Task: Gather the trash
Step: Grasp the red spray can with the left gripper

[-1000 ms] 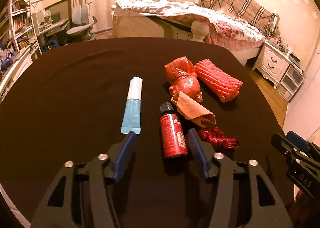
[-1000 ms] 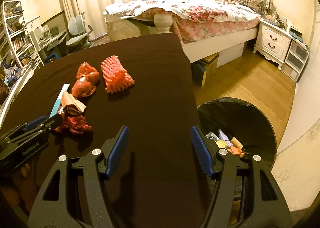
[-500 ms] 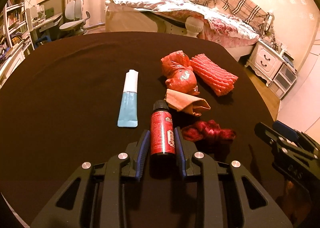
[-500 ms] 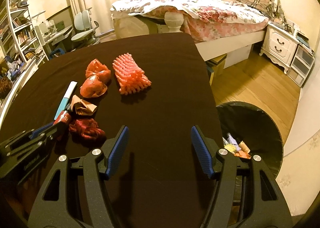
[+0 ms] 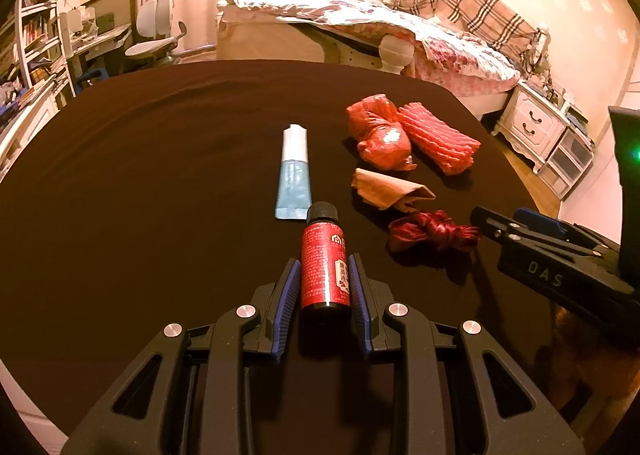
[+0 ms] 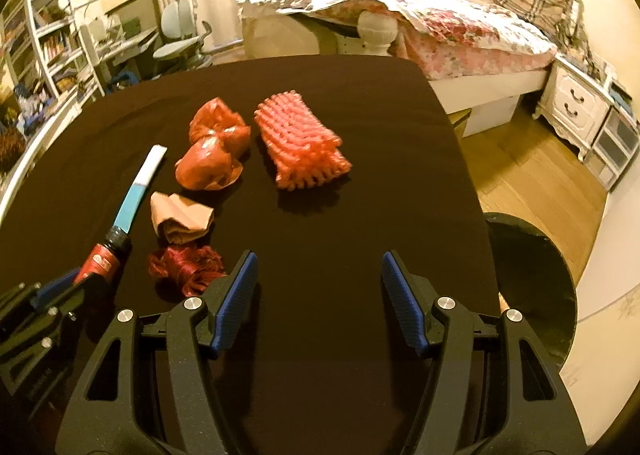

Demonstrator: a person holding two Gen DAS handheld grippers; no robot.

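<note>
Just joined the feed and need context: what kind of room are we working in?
Most likely a bedroom: a bed with a floral quilt, a white nightstand, and a desk chair by bookshelves.

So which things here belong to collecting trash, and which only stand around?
Job: red bottle in left tongs; blue tube; red bags; foam net; brown paper; dark red bundle; bin.
Around: bed; nightstand; chair; shelves.
</note>
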